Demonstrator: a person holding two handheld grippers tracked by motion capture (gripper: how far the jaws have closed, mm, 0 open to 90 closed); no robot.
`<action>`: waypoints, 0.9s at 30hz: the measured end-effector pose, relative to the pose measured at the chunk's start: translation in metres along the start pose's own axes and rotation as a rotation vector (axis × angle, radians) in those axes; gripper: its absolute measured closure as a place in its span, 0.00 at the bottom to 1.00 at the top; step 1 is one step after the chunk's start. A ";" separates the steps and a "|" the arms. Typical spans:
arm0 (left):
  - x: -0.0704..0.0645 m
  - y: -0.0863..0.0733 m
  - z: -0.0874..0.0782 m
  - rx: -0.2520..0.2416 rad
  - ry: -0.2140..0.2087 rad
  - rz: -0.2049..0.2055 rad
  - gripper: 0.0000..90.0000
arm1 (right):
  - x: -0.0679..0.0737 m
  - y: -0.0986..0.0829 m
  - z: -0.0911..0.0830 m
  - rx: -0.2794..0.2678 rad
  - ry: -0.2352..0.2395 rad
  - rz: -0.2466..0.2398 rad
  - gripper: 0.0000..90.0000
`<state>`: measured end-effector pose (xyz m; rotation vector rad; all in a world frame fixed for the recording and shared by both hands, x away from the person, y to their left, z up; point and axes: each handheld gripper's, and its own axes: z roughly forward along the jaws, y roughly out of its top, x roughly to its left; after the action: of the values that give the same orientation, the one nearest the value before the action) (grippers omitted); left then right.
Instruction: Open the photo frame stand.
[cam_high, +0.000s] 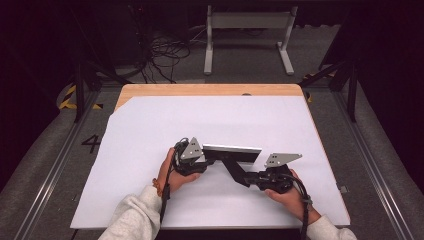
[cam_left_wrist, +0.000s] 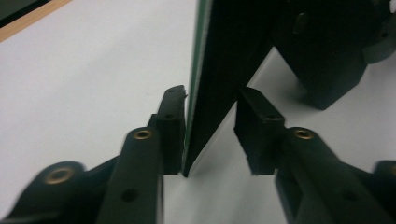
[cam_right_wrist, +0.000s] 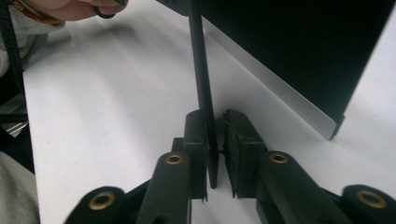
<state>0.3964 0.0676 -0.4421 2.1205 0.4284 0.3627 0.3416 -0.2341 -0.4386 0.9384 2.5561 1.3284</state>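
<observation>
The dark panel (cam_high: 231, 151) stands upright on its edge near the middle of the white table (cam_high: 150, 130), with a black prop (cam_high: 235, 170) angling back from it. The left gripper (cam_high: 197, 162) has its jaws around the panel's end, one touching and the other apart, so not yet clamped. The right gripper (cam_high: 250, 177) has its jaws nearly closed on the prop's thin edge; any setting up or folding looks still ahead.

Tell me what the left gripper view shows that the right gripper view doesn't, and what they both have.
Left gripper view alone: the left gripper with its jaws either side of a thin upright panel with a green edge; one jaw lies against it, the other stands off with a gap. A strip of wooden table edge shows top left.

Right gripper view alone: the right gripper with its jaws close around a thin black plate, the person's hand top left, and a grey sleeve.

Both: the white sheet and dark panel parts.
</observation>
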 end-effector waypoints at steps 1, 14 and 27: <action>0.000 0.000 0.000 0.004 0.002 0.005 0.72 | 0.000 0.000 -0.001 -0.002 -0.002 0.001 0.87; -0.005 0.002 -0.005 0.046 0.013 0.031 0.78 | -0.003 0.000 -0.003 -0.014 -0.011 0.010 0.92; -0.009 0.003 -0.009 0.071 0.022 0.049 0.83 | -0.007 0.001 -0.003 -0.016 -0.030 0.022 0.89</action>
<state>0.3855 0.0690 -0.4357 2.2005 0.4085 0.4047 0.3464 -0.2399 -0.4371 0.9794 2.5165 1.3279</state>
